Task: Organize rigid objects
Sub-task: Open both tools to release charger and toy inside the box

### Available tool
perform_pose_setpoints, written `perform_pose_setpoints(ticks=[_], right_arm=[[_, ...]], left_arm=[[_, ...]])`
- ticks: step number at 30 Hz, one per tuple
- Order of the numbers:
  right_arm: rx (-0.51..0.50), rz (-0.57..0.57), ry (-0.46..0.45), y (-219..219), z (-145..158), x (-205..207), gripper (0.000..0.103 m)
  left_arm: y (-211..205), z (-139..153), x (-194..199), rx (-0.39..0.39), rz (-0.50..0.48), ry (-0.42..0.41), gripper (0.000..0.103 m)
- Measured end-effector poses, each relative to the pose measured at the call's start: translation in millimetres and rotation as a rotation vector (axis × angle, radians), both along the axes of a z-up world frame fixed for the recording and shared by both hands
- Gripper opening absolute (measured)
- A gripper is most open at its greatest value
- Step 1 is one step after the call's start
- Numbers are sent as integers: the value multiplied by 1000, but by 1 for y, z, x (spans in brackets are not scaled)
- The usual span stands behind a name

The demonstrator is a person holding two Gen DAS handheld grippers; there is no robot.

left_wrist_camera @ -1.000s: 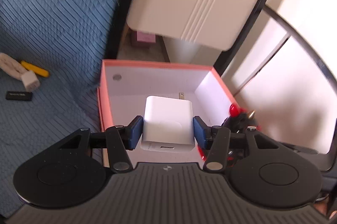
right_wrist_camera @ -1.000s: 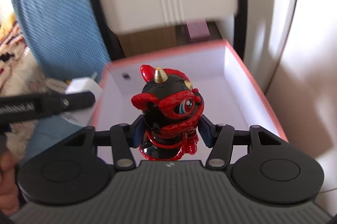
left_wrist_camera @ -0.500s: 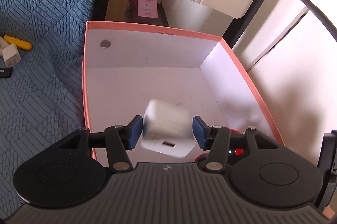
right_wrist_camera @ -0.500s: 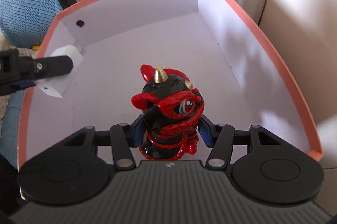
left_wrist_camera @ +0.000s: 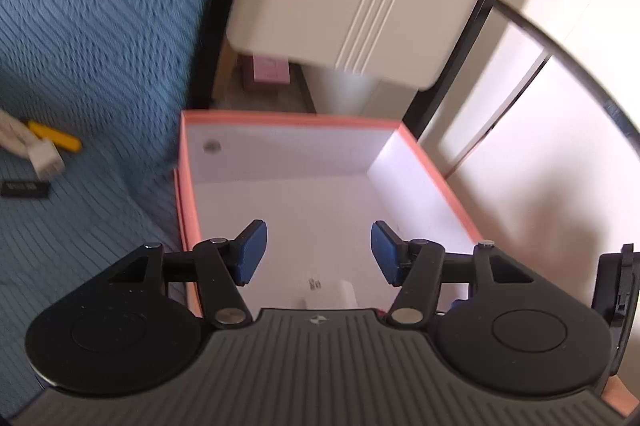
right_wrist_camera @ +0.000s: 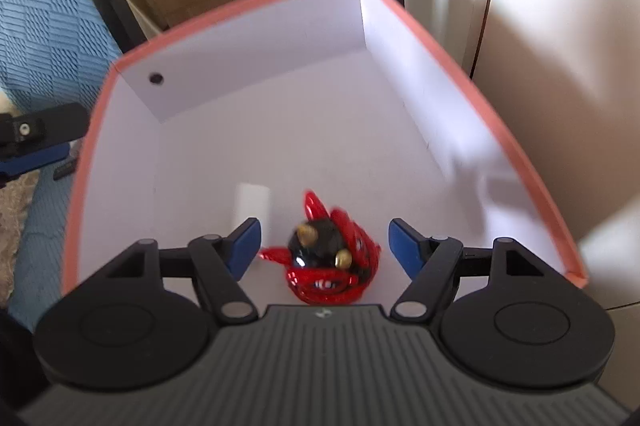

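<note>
Now releasing into the pink-rimmed box (right_wrist_camera: 472, 81); right gripper (right_wrist_camera: 324, 246) with jaws opening, nothing pressed between them, red-and-black figurine (right_wrist_camera: 332, 262) lying on the box floor below; left gripper (left_wrist_camera: 318, 252) likewise opening and empty, white charger (left_wrist_camera: 344, 294) down on the floor beside the figurine, though blurred and partly hidden. Best to lift both straight up, clear of the rim, before heading for the yellow piece (left_wrist_camera: 54, 139) on the blue bedding (left_wrist_camera: 100, 25).
</note>
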State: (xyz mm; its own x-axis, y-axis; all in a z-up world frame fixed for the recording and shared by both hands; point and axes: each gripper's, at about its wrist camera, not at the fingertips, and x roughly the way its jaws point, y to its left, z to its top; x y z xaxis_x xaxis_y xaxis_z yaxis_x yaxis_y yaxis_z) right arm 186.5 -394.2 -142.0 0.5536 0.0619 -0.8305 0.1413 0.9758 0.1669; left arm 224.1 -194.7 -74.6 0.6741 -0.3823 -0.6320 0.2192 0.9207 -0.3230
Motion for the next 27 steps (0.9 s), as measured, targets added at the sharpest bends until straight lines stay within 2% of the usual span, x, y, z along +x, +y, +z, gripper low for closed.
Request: perform_pose_setpoints(ticks=[3,8,16,21,27], right_arm=[[-33,6,-70,12,23,-9,73],[9,0,-171,29,59,-23,72],[-14,57,-267,73,101,-41,73],[-25,104,-307,105,114,-57,73],[-44,165,-342,141,115,-74,73]], left_arm=[[14,21,-12,-10,6,-53,64],[39,53,-35,24,19,-156,64],[88,85,-71,34,54,-251,64],[119,90,-92,41,86,-285,64],[153,79,-117,46,124,-309,64]])
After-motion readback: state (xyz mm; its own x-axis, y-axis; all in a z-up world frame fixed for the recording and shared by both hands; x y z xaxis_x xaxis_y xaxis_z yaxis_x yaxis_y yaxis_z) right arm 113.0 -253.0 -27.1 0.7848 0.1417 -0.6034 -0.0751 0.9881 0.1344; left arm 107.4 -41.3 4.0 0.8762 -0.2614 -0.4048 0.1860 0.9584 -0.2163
